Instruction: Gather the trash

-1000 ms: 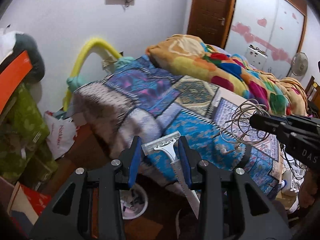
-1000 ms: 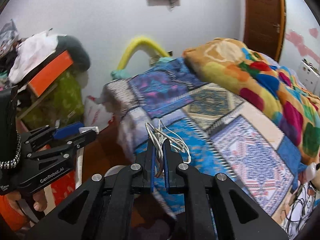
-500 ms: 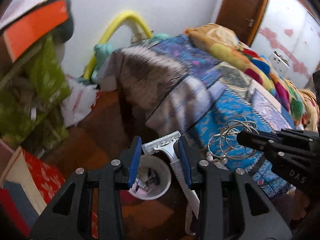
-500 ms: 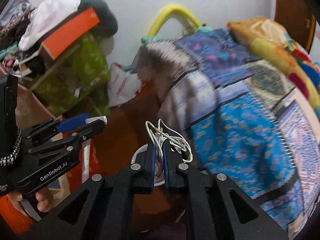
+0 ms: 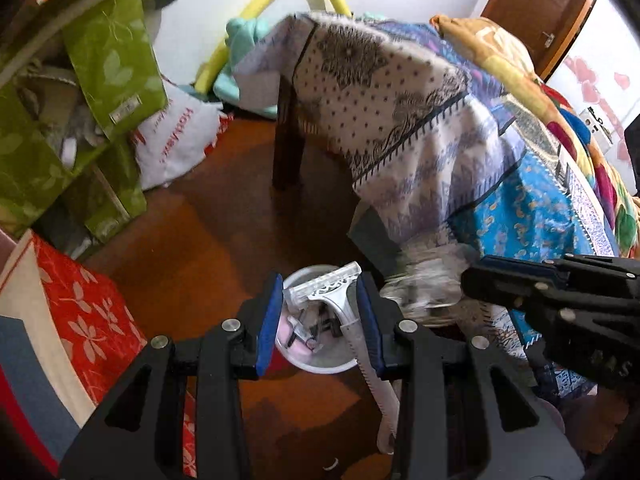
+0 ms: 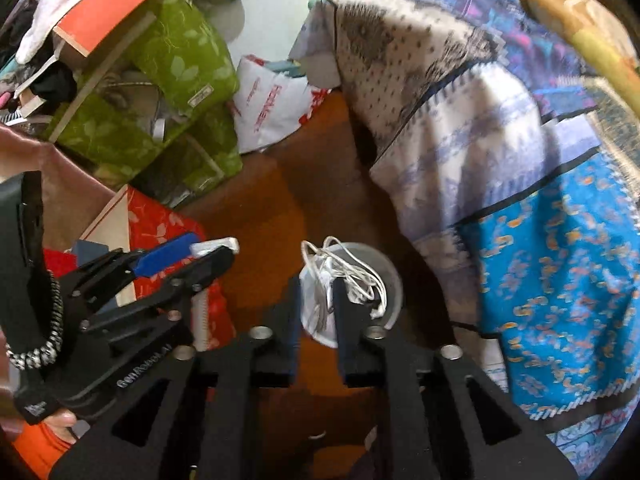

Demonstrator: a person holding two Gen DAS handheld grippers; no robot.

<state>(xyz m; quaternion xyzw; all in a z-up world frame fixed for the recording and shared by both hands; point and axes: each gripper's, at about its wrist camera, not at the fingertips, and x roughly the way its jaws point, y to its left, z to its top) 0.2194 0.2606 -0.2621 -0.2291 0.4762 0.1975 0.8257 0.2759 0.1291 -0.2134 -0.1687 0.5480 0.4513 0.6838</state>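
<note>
A cluttered bedroom with a reddish-brown wooden floor [image 5: 208, 248] fills both fisheye views, seen from above and steeply downward.

In the left wrist view, the left gripper [image 5: 320, 314] sits at lower centre. Its blue-padded jaws are clenched on the head of a clear and white disposable razor [image 5: 332, 292], whose toothed handle trails down past the right finger. Directly beneath the razor, on the floor, is a small round white trash bin [image 5: 320, 364] with bits of rubbish inside. At the right edge of this view the right gripper [image 5: 472, 280] reaches in, with a blurred pale bundle at its tip.

In the right wrist view, the right gripper [image 6: 316, 300] is at lower centre. Its jaws have just been opening and stand slightly apart, with a tangled white cable [image 6: 344, 276] between them; whether the pads press on it I cannot tell. The cable hangs over the same white trash bin [image 6: 390, 288], which shows behind and right of the fingers. At the left of this view the left gripper [image 6: 216, 252] enters, the razor head [image 6: 214, 246] at its tip and a hand [image 6: 56, 428] under it at lower left.

Further out, a bed covered by a patchwork blanket [image 6: 520, 184] in white, purple and blue takes up the right side, with an orange quilt [image 5: 500, 52] at upper right. Green leaf-print bags [image 6: 176, 60] pile at upper left, a white plastic bag [image 6: 272, 104] lies beside them, and a red floral box [image 5: 84, 316] is at lower left. A yellow tube [image 5: 260, 4] arches against the white wall.
</note>
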